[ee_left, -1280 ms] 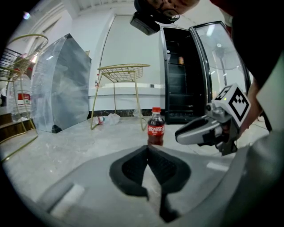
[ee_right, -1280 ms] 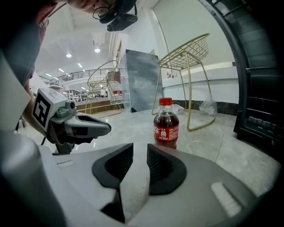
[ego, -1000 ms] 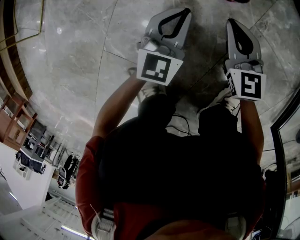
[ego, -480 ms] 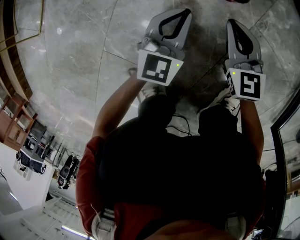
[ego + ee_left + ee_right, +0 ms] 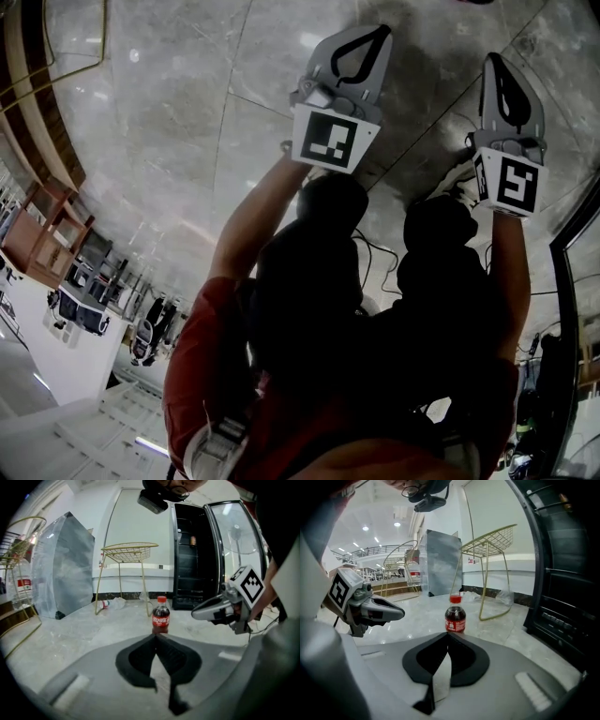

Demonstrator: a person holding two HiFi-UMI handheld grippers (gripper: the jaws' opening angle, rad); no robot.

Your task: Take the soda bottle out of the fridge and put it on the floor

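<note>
At far left a tall grey panel point(image 5: 65, 564) is seen standing on the pale marble floor point(image 5: 70, 639), with a gold wire-frame stand point(image 5: 129, 552) beside it. At centre the soda bottle point(image 5: 161, 616) is pictured upright on that floor, red cap on. It stands well clear of the black fridge point(image 5: 190, 550), whose glass door is left open at right. The left gripper point(image 5: 156, 635) is pointed at the bottle from nearby, its fingers clenched together with nothing between them. The right gripper point(image 5: 448, 633), held alongside it further right, is likewise closed tight and empty, and the bottle is touched by neither. The placing is judged to be complete, so the step in hand is taken to be a clean retreat. Both grippers are best drawn straight back and upward, away from the bottle, so that its cap and shoulder are not clipped and it is not toppled on the smooth stone. The fingers are best kept closed throughout, and sideways sweeps past the bottle or towards the open fridge door are best avoided
</note>
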